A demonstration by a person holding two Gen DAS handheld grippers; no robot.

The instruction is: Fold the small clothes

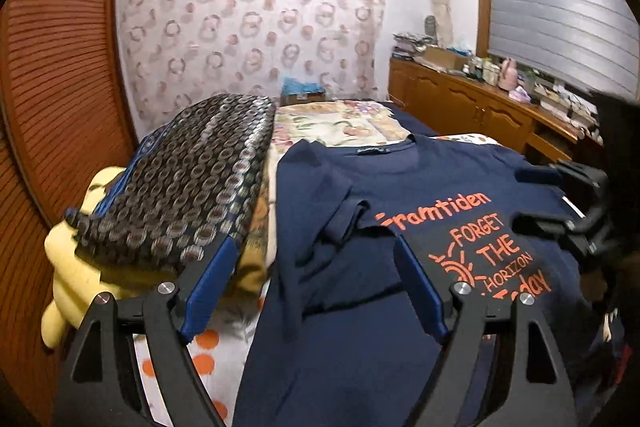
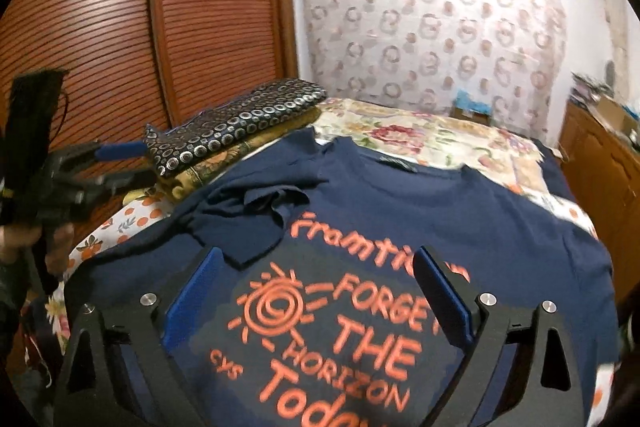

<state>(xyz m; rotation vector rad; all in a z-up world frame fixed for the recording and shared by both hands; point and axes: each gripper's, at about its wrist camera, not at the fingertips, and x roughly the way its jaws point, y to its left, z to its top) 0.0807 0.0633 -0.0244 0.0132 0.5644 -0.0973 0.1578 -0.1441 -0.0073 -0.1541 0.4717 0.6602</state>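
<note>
A navy T-shirt with orange lettering lies face up on the bed, collar toward the far wall. One sleeve is folded in over the chest, beside the print. My left gripper hovers open over that sleeve side of the shirt, nothing between its blue pads. My right gripper hangs open above the printed sun and lettering, also holding nothing. Each gripper shows at the edge of the other's view: the right one and the left one, with a hand under it.
A folded stack topped by dark ring-patterned cloth lies left of the shirt, a yellow soft thing under it. Louvred wooden doors close the left side. A cluttered wooden cabinet runs along the right. Floral bedding lies beyond the collar.
</note>
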